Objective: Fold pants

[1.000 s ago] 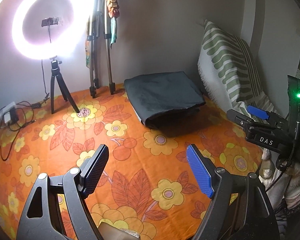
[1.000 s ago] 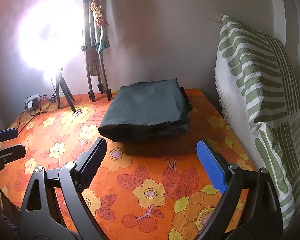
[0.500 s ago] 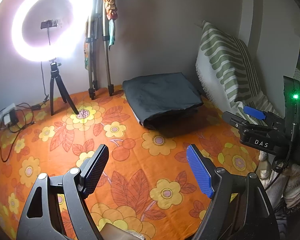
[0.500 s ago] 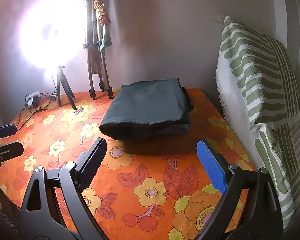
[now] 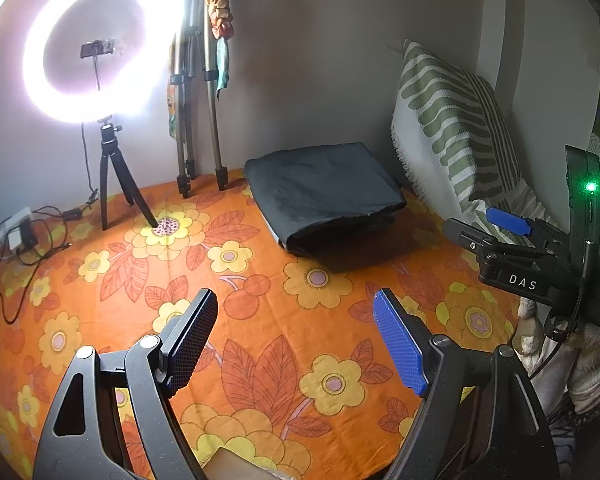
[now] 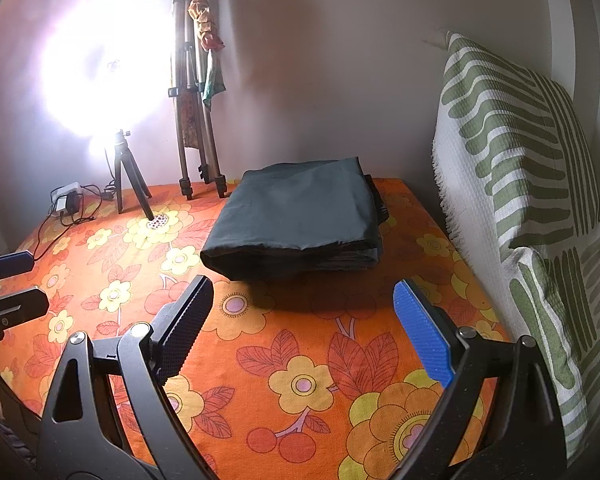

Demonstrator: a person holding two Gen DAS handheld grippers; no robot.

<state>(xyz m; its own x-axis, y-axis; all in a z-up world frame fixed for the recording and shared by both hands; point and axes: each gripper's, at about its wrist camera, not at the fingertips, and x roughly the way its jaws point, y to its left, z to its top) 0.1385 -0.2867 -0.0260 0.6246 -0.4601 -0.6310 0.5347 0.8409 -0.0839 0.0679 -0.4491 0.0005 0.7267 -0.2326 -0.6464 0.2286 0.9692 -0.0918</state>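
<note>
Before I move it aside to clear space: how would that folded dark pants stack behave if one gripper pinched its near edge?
The folded pants look soft and layered, so likely floppy: a pinch at one edge may lift only the top layers and undo the fold. Pushed, it would probably drag on the floral cloth, not slide.

One piece of writing can be read — the white capital letters "DAS", printed on the black body of the right gripper (image 5: 476, 226), which shows at the right edge of the left wrist view, off to the right of the left gripper (image 5: 296, 340). The letters stand on its side face, below its blue pad — nothing else legible appears in either view.
</note>
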